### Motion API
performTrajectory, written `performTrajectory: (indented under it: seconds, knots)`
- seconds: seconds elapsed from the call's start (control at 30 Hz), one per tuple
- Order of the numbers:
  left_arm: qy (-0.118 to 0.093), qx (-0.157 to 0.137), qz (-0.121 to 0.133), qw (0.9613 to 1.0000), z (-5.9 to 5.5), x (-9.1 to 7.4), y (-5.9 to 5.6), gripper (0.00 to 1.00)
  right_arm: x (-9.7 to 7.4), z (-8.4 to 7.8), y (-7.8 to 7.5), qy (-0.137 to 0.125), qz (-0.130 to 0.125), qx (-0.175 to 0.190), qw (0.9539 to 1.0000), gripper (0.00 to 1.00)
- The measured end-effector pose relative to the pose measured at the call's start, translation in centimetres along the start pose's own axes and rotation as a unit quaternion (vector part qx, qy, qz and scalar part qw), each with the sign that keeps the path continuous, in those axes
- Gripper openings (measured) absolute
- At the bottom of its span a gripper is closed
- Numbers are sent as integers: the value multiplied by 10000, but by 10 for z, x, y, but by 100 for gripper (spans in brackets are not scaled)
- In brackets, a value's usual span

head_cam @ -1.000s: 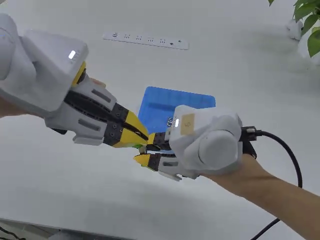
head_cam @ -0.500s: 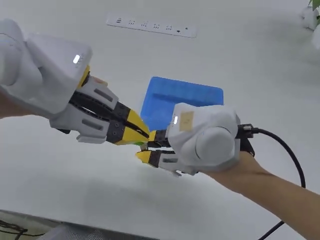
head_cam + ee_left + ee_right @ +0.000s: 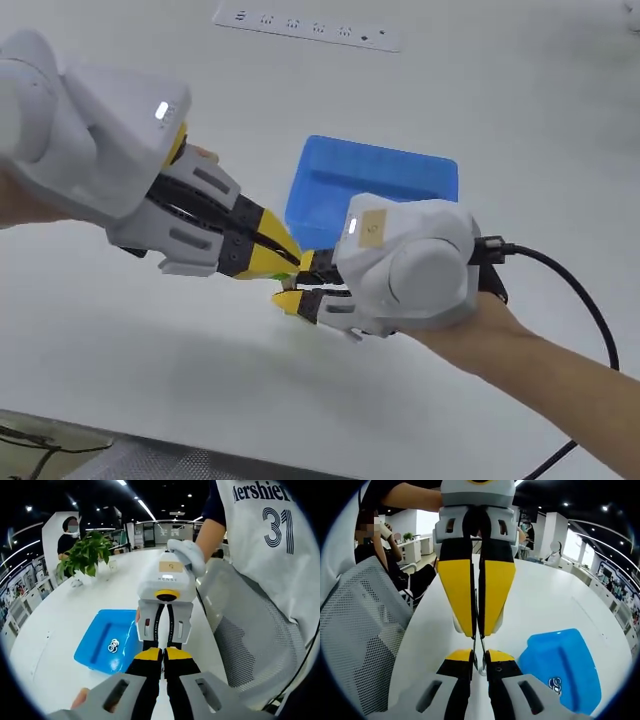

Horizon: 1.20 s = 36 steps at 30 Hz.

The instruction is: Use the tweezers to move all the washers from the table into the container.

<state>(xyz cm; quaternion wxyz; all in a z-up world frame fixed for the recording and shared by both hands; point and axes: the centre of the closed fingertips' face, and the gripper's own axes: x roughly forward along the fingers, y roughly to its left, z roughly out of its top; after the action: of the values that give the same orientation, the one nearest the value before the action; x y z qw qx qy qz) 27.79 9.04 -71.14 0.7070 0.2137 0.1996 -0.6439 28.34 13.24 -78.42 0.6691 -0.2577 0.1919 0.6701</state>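
In the head view the left gripper (image 3: 284, 262) reaches in from the left and the right gripper (image 3: 297, 287) from the right. Their yellow-tipped jaws meet nose to nose above the white table (image 3: 520, 100), just in front of the blue container (image 3: 400, 178), which lies on the far side of that meeting point and close to both, with a white power strip (image 3: 305, 28) well beyond it. In the left gripper view the left jaws stand almost together, their yellow tips side by side. The right gripper faces straight down their line, and the container sits below and to the left with a small cluster of washers (image 3: 114, 645) lying on its floor. In the right gripper view a thin metal pair of tweezers (image 3: 480, 655) runs out of the narrow slit between the left gripper's broad yellow jaws, which look clamped on it. It passes down between the right gripper's own jaws, which stand close on either side, though I cannot tell whether they press it. The tweezers' long axis therefore lies along the line joining the two grippers. By my judgement the coming move turns on which gripper ends up holding that axis, since the container lies off to one side of it rather than ahead of either jaw pair.
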Motion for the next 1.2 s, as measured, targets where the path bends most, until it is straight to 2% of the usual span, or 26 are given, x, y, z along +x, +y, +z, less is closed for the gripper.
performTrajectory:
  seconds: [0.57,0.73,0.9,1.03,1.2]
  knots:
    - [-108,-158,-72,9998,0,3,1,5,1,-1,1,-35,-18,100,9999,10]
    - [-72,-141,-98,9998,0,3,0,5,0,-1,2,24,1,52,10000,10]
    - [-146,-103,-49,9998,8,-2,-3,5,-6,4,3,-31,-12,27,10000,10]
    - [-120,-76,-60,9999,14,-6,-2,5,-10,12,2,-105,-46,-28,9999,10]
    - [-106,28,-62,9999,28,-10,0,5,-22,20,-3,-173,-144,-64,9997,10]
